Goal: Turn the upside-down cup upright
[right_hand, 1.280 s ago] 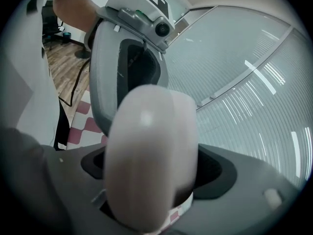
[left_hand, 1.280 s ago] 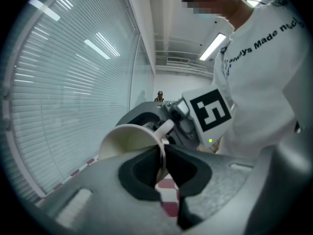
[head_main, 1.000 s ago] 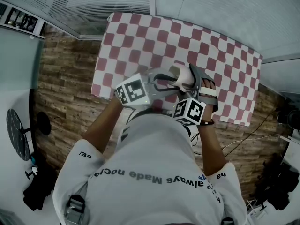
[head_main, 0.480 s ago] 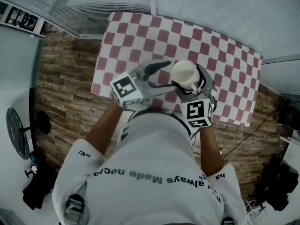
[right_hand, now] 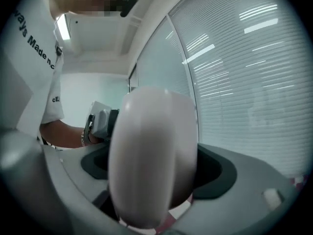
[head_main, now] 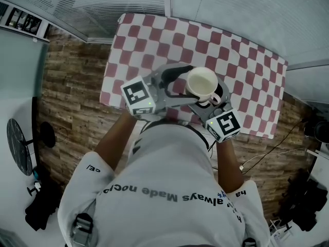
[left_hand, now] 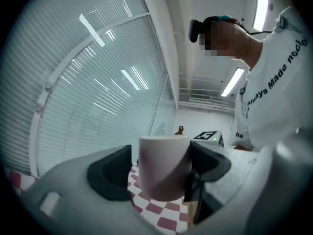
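Head view, centre: my right gripper [head_main: 209,98] clamps the cup [head_main: 201,84], mouth up. My left gripper's [head_main: 180,84] jaws have just been opening and stand loose either side of it.

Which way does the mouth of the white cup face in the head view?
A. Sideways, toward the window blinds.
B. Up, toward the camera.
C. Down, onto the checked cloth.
B: the cup shows its round rim and hollow inside to the head view, which looks down from above.
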